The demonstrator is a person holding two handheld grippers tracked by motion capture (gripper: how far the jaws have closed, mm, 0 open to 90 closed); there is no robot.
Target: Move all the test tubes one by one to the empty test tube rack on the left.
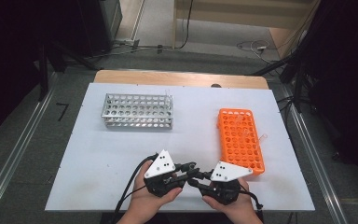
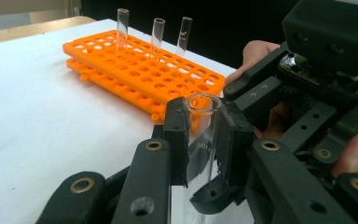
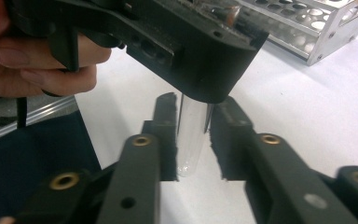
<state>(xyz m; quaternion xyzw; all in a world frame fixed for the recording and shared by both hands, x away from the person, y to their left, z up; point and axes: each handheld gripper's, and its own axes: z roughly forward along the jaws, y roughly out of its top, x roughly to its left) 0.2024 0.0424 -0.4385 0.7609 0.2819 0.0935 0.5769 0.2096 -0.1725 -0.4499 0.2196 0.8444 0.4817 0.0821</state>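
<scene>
Handover of a glass tube (image 2: 200, 135) held upright at the table's (image 1: 98, 154) near edge, between both grippers and near the orange rack (image 1: 240, 140). Left gripper (image 2: 204, 140) is clamped on its upper part; right gripper (image 3: 192, 140) stands slightly apart around its rounded lower end, pads apparently clear. Light, rigid, smooth and breakable: best gripped gently, mid-wall, not at the rim.
</scene>
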